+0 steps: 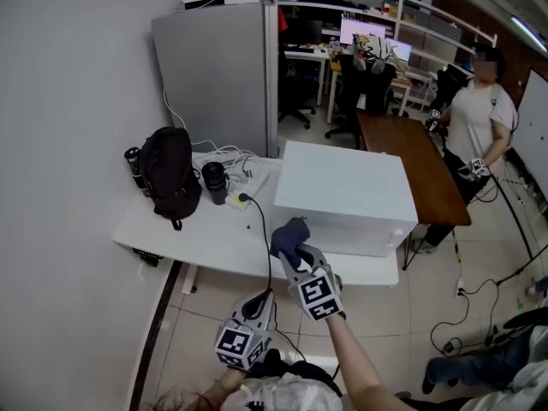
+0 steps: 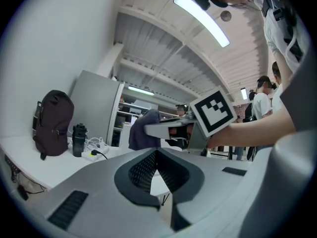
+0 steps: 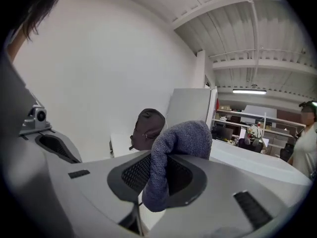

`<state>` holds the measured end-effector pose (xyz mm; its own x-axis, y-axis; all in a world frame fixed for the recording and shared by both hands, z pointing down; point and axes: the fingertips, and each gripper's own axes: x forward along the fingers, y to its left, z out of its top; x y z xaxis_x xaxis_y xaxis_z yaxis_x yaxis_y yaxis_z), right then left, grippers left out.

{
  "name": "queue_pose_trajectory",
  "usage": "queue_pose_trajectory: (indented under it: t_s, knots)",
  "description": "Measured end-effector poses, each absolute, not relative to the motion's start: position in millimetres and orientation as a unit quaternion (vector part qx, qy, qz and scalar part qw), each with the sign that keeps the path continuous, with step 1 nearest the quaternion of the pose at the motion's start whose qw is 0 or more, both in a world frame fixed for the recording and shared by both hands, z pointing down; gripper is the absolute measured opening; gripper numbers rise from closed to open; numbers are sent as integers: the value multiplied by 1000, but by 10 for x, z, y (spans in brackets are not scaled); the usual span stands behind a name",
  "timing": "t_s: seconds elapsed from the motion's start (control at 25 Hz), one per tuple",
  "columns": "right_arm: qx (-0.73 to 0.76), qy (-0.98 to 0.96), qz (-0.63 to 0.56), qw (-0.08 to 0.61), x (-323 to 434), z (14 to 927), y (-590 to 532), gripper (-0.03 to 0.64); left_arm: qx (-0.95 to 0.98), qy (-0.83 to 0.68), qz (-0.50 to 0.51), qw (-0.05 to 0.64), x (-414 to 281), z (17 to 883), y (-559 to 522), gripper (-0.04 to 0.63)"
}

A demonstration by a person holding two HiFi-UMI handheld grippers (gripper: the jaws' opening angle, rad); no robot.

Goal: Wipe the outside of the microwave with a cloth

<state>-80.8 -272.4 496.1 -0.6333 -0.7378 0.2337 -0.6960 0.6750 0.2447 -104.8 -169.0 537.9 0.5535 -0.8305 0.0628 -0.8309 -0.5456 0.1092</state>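
- A white table point(image 1: 214, 240) stands against a pale wall.
- The white microwave point(image 1: 342, 197) sits on the table's right half, its nearest corner just beyond the raised cloth. Nothing touches it, so wiping looks not yet begun.
- A black backpack point(image 1: 169, 174) stands well to the left.
- The right gripper point(image 1: 299, 253) is clamped on a bunched blue-grey cloth point(image 1: 289, 235), held in the air in front of the microwave.
- The left gripper point(image 1: 261, 300) hangs lower and nearer the person, jaws together on nothing.
- A black power cable point(image 1: 259, 221) trails across the table towards the person, close by both grippers.
- Likely risks: only a fold of cloth is pinched, so hard rubbing could pull it free. A low sweep could snag the cable. Bare jaw tips could scrape the casing if the cloth bunches aside.
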Motion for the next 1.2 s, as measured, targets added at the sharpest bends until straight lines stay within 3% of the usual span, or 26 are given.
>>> queue_pose_trajectory:
  t_s: [0.24, 0.48, 1.2]
  knots:
    - [370, -905, -53, 202, -1061, 5344, -3290, 81, 875, -480, 4, 63, -1046, 5402, -2007, -14]
    - [415, -885, -24, 211, -560, 5456, -3514, 81, 876, -479, 6, 60, -921, 5334, -2150, -14]
    - [641, -739, 79, 190, 2765, 5759, -3188, 81, 906, -417, 15, 73, -178, 5444, -2305, -14]
